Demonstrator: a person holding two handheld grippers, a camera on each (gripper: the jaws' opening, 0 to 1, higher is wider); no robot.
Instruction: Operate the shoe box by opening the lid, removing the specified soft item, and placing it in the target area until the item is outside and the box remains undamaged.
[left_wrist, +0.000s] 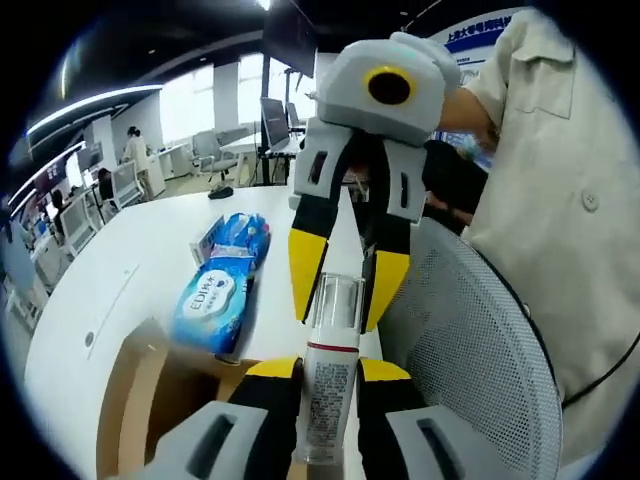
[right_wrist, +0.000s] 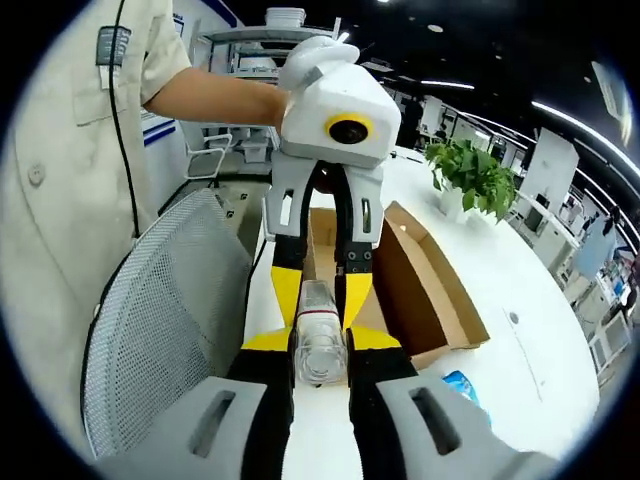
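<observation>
A white tube with a clear cap (left_wrist: 330, 395) is held in the air between both grippers. My left gripper (left_wrist: 328, 372) is shut on its printed white body. My right gripper (left_wrist: 340, 295) comes down from above, its yellow tips closed on the clear cap. In the right gripper view the same tube (right_wrist: 320, 350) sits cap-first between my right gripper's (right_wrist: 320, 345) jaws, and the left gripper (right_wrist: 320, 292) grips it from the far side. The open cardboard shoe box (right_wrist: 430, 290) stands on the white table behind; its flap (left_wrist: 135, 385) shows at lower left in the left gripper view.
Two blue wipe packs (left_wrist: 215, 300) lie on the white table (left_wrist: 120, 260) beside the box. A grey mesh chair back (right_wrist: 160, 320) stands close by, with a person in a beige shirt (left_wrist: 560, 200) behind it. A potted plant (right_wrist: 470, 175) sits on the table's far side.
</observation>
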